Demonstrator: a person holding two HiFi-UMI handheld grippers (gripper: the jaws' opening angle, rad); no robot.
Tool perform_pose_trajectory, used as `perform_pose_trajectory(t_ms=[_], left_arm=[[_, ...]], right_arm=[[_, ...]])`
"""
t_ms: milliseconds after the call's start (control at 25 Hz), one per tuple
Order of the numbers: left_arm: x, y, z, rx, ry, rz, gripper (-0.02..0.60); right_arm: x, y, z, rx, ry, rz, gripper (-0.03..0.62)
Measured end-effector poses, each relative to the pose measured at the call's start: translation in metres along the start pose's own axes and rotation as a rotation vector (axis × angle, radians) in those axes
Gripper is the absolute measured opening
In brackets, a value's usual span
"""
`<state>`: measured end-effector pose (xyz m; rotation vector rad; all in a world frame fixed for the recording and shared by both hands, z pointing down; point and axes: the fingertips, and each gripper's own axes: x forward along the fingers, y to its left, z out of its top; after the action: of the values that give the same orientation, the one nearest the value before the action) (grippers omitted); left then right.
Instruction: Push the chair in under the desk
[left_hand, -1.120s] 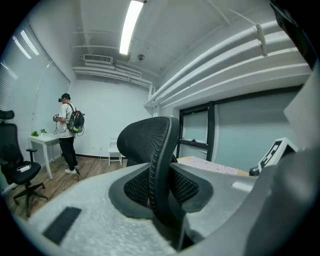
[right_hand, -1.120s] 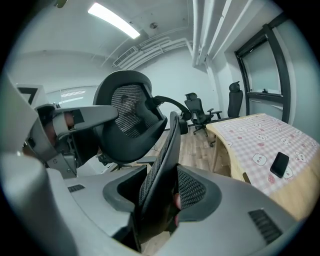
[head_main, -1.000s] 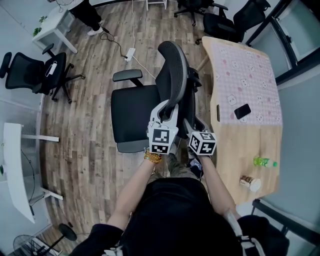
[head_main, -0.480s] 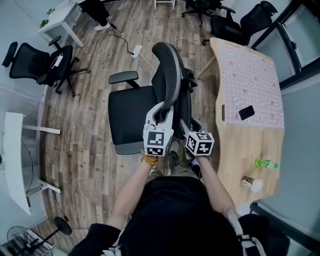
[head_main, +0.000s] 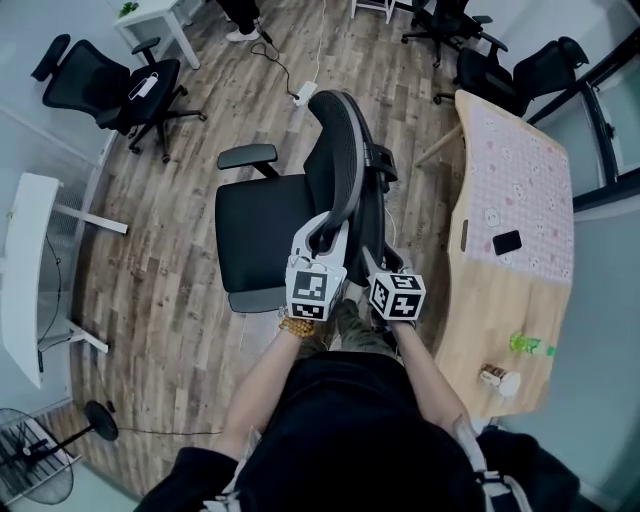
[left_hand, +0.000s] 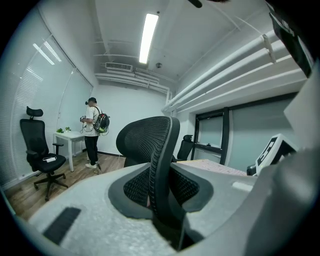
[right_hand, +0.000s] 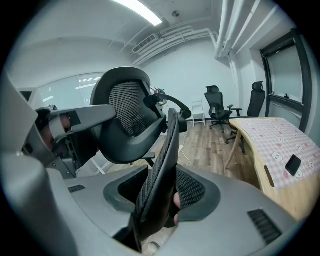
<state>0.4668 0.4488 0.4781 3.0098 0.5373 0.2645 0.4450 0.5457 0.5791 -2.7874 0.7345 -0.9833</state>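
Note:
The black mesh office chair (head_main: 262, 222) stands left of the wooden desk (head_main: 497, 295), its seat facing away from the desk and its backrest (head_main: 347, 150) toward me. My left gripper (head_main: 322, 232) is shut on the backrest's mesh edge (left_hand: 161, 160). My right gripper (head_main: 373, 257), just to its right, has the same backrest's lower edge (right_hand: 167, 165) between its jaws. Those jaws are closing, and the pads press on the edge. The headrest (right_hand: 125, 107) rises above the right gripper.
The desk carries a pink cloth (head_main: 522, 185), a dark phone (head_main: 507, 242), a green bottle (head_main: 528, 346) and a cup (head_main: 498, 378). More office chairs (head_main: 112, 82) stand at the back. There is a white table (head_main: 24, 270) on the left, a fan (head_main: 38, 468), and a power strip (head_main: 305, 93) on the floor.
Both grippers stay on the backrest. The view has swung, and the gap between the chair and the desk looks wider than before.

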Motion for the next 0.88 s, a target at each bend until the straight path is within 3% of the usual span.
perform_pose_trajectory(t_ms=[880], left_arm=[[-0.154, 0.064, -0.018, -0.037, -0.046, 0.192, 0.098]], right_arm=[[-0.019, 0.139, -0.056, -0.14, 0.055, 0.142, 0.176]])
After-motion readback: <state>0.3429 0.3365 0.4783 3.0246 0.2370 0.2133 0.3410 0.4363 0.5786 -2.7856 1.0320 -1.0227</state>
